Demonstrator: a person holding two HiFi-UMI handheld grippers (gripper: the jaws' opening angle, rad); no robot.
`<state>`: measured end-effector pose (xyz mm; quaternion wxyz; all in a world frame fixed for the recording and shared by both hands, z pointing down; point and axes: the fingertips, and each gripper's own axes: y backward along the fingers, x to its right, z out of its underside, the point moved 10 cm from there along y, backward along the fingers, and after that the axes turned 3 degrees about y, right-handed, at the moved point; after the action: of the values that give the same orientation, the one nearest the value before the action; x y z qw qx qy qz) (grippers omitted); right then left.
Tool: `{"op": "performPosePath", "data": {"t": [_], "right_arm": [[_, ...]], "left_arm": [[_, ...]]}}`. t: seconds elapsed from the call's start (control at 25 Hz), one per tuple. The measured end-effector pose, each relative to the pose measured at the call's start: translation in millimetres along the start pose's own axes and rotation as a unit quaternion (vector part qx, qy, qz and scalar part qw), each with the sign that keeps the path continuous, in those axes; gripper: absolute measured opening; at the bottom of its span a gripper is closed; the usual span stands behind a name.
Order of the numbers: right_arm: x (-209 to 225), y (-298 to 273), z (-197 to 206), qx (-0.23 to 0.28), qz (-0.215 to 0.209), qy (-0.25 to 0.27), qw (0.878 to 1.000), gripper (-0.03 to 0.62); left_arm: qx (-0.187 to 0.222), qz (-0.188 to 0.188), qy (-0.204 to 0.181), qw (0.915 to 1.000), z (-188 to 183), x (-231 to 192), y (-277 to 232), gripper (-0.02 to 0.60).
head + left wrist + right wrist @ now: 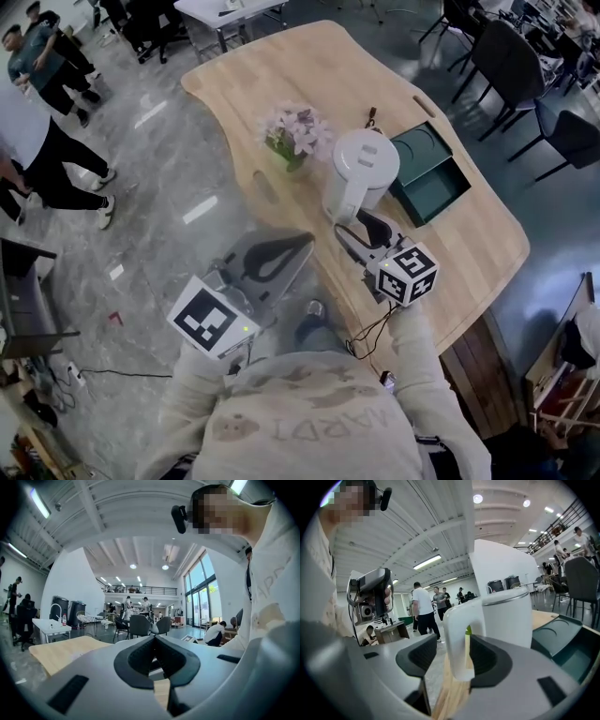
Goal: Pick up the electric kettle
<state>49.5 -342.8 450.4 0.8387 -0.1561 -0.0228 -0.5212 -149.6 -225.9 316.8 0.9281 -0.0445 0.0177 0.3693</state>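
A white electric kettle [361, 169] stands upright on the light wooden table [309, 66], its handle [339, 202] turned toward me. My right gripper [364, 232] is at the handle and open. In the right gripper view the handle [457, 634] stands between the two dark pads of the right gripper [452, 644], close to the right pad, with a gap on the left. The kettle's body [511, 616] rises just behind. My left gripper [279, 253] hovers beside the table's near-left edge, away from the kettle. Its pad tips meet, with nothing between them [153, 641].
A pot of pale pink flowers [295, 136] stands just left of the kettle. A dark green tray [427, 173] lies to its right. People [37, 141] stand on the grey floor at the left; dark chairs [511, 56] are at the upper right.
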Motion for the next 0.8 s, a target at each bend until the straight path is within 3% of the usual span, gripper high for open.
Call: {"op": "performPosePath", "data": {"t": [0.8], "right_arm": [[11, -52, 10, -0.023, -0.082, 0.009, 0.996, 0.204]], "left_arm": [[-0.037, -0.023, 0.024, 0.9987, 13, -9, -9, 0.009]]}}
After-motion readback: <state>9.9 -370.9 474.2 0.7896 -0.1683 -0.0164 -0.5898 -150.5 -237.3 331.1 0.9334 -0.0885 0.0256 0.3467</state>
